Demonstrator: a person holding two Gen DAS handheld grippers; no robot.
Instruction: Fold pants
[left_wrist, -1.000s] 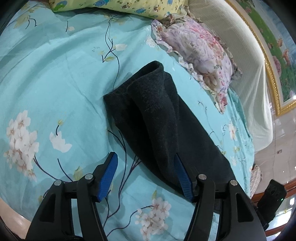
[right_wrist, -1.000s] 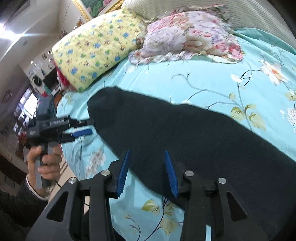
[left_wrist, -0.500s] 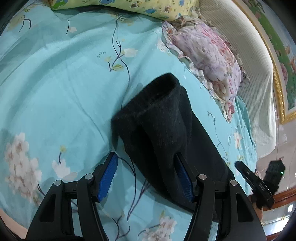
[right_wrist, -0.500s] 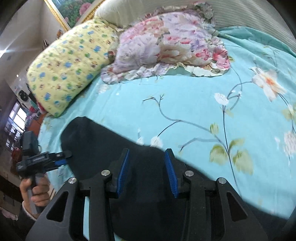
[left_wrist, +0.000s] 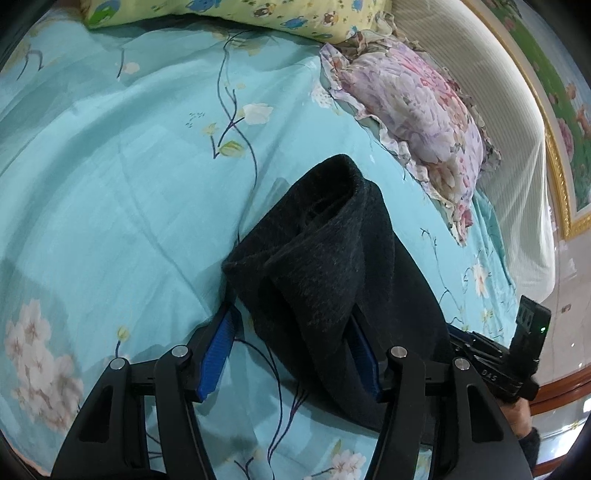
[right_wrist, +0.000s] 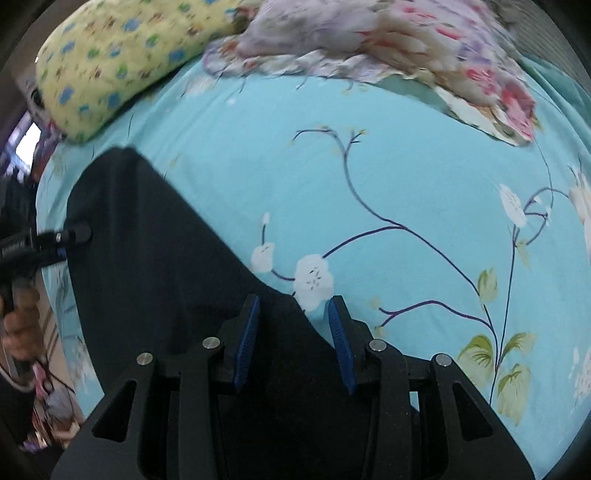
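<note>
Dark charcoal pants (left_wrist: 332, 266) lie on the turquoise flowered bed sheet (left_wrist: 110, 177), with a rumpled, raised fold at the far end. My left gripper (left_wrist: 291, 332) is open, and the pants' near end lies between its blue pads. In the right wrist view the pants (right_wrist: 155, 266) spread flat to the left. My right gripper (right_wrist: 293, 314) is open, with the pants' edge between its pads. The left gripper (right_wrist: 74, 236) shows at the pants' left edge, and the right gripper (left_wrist: 491, 358) shows at the far right of the left wrist view.
A pink flowered pillow (left_wrist: 417, 107) and a yellow patterned pillow (left_wrist: 258, 14) lie at the head of the bed; both show in the right wrist view (right_wrist: 388, 40) (right_wrist: 122, 55). A striped headboard (left_wrist: 491, 110) stands behind. The bed's edge is on the left (right_wrist: 55, 295).
My left gripper has moved forward so the pants' end now lies between its pads. My right gripper has swept along the pants to their edge. The pants' far end has bunched up.
</note>
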